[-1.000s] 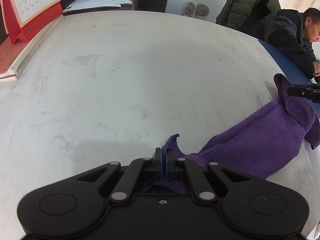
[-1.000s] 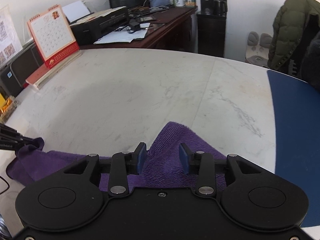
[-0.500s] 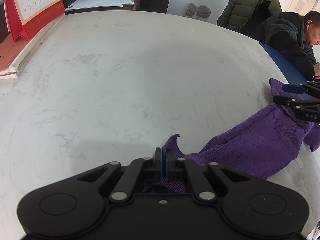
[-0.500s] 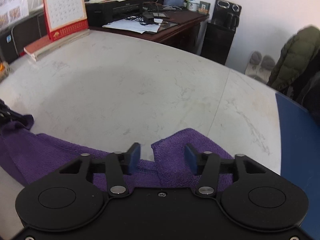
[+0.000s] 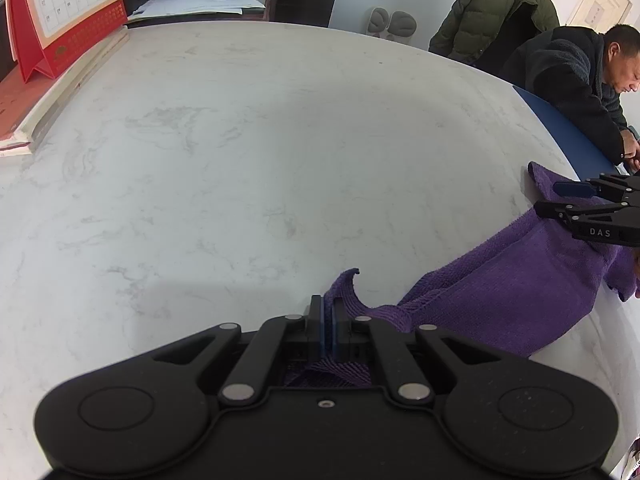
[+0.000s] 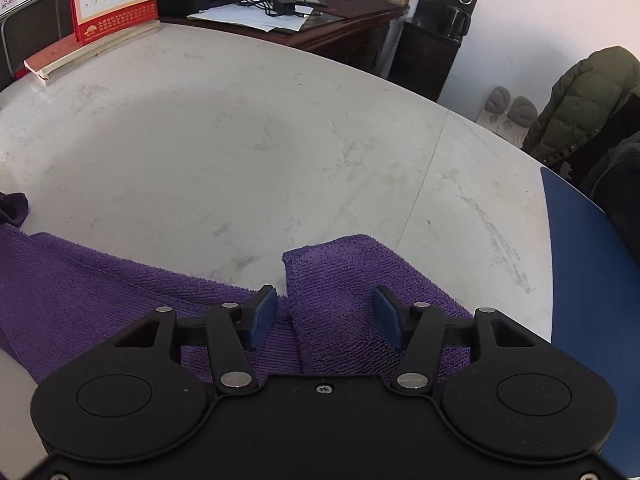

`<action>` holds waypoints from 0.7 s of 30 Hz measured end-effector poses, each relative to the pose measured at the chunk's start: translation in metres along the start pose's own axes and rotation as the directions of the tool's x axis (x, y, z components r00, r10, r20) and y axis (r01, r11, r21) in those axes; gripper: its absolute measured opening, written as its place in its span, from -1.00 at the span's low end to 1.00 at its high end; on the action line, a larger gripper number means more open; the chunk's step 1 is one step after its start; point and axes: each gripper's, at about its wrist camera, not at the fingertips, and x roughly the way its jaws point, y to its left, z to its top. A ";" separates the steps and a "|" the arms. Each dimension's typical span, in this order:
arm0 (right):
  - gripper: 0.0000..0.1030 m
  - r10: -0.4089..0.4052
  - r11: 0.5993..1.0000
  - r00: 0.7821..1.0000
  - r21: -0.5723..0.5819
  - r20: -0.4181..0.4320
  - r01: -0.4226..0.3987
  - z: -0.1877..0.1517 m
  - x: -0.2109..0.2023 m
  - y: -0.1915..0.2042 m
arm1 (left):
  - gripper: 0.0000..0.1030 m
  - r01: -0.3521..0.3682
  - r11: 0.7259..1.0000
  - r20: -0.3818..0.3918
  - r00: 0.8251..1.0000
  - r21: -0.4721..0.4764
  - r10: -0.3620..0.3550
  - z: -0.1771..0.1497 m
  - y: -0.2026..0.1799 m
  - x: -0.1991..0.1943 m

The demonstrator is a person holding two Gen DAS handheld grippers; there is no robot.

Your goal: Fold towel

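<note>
A purple towel [image 5: 512, 288] lies bunched lengthwise on the white marble table [image 5: 240, 160]. My left gripper [image 5: 328, 320] is shut on one corner of it, and a flap of cloth curls up just past the pads. In the right wrist view the towel [image 6: 80, 292] stretches to the left, and a folded corner [image 6: 336, 268] lies between the blue pads. My right gripper [image 6: 326, 316] stands open over that corner. From the left wrist view the right gripper [image 5: 560, 198] shows at the far right, above the towel's other end.
A red desk calendar [image 5: 68, 12] on a stack of books stands at the table's far left. A blue mat [image 6: 592, 280] covers the table's right side. A person in a dark jacket [image 5: 576, 80] sits beyond it. A wooden desk [image 6: 320, 20] with a printer stands behind.
My right gripper has opened wider and let go of the towel corner, which now lies flatter on the table. The left gripper has stayed shut on its corner.
</note>
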 end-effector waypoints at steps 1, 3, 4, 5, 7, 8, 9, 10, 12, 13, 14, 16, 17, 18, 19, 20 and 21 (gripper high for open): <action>0.01 0.003 1.000 1.000 0.007 0.001 -0.003 0.001 0.001 -0.001 | -0.94 0.001 1.000 -0.001 1.000 0.000 -0.001 0.000 0.000 0.000; -0.05 0.008 1.000 1.000 0.019 -0.002 -0.008 0.002 0.002 -0.003 | -0.93 0.001 1.000 -0.001 1.000 0.002 -0.001 0.001 -0.001 0.001; -0.13 0.011 1.000 1.000 0.024 -0.004 -0.011 0.003 0.003 -0.004 | -0.93 0.001 1.000 -0.002 1.000 0.002 -0.001 0.001 -0.001 0.001; -0.16 0.014 0.999 1.000 0.030 -0.006 -0.013 0.004 0.004 -0.004 | -0.93 0.001 1.000 -0.002 1.000 0.002 -0.001 0.001 -0.001 0.001; -0.17 0.019 0.999 1.000 0.041 -0.009 -0.019 0.005 0.006 -0.006 | -0.93 0.001 1.000 -0.003 1.000 0.001 -0.001 0.001 -0.002 0.000; -0.23 0.021 0.999 1.000 0.050 -0.011 -0.020 0.005 0.006 -0.008 | -0.93 0.001 1.000 -0.002 1.000 0.001 -0.001 0.002 -0.002 0.001; -0.24 0.022 0.998 1.000 0.057 -0.013 -0.021 0.005 0.007 -0.009 | -0.93 0.001 1.000 -0.003 1.000 0.001 -0.001 0.002 -0.002 0.001; -0.30 0.023 0.998 1.000 0.064 -0.012 -0.022 0.005 0.007 -0.011 | -0.93 0.001 1.000 -0.003 1.000 0.000 -0.001 0.002 -0.002 0.000; -0.50 0.024 0.997 1.000 0.079 -0.010 -0.024 0.006 0.007 -0.014 | -0.92 0.001 1.000 -0.003 1.000 0.001 -0.001 0.002 -0.002 0.000; -0.54 0.027 0.996 1.000 0.086 -0.008 -0.026 0.005 0.007 -0.016 | -0.92 0.001 1.000 -0.003 1.000 0.002 -0.001 0.002 -0.003 0.000; -0.60 0.029 0.995 1.000 0.093 -0.006 -0.028 0.005 0.006 -0.018 | -0.92 0.001 1.000 -0.003 1.000 0.003 -0.001 0.002 -0.003 0.001; -0.70 0.033 0.994 0.999 0.107 -0.003 -0.033 0.005 0.006 -0.022 | -0.92 0.001 1.000 -0.003 1.000 0.003 -0.001 0.002 -0.003 0.001; -0.78 0.036 0.993 0.999 0.115 -0.001 -0.035 0.004 0.006 -0.024 | -0.92 0.001 1.000 -0.002 1.000 0.002 -0.001 0.002 -0.003 0.001; -0.82 0.038 0.992 0.999 0.122 0.000 -0.038 0.004 0.005 -0.026 | -0.92 0.001 1.000 -0.002 1.000 0.001 -0.001 0.002 -0.003 0.001; -0.83 0.040 0.991 0.999 0.129 0.002 -0.040 0.004 0.005 -0.028 | -0.92 -0.001 1.000 -0.002 1.000 0.001 0.001 0.002 -0.003 0.001; -0.83 0.042 0.990 0.999 0.134 0.013 -0.043 0.004 0.001 -0.031 | -0.92 -0.002 1.000 -0.001 1.000 0.001 0.002 0.002 -0.004 0.001; -0.83 0.041 0.989 0.999 0.138 0.024 -0.044 0.005 -0.002 -0.032 | -0.92 -0.003 1.000 0.000 1.000 0.002 0.003 0.001 -0.004 0.001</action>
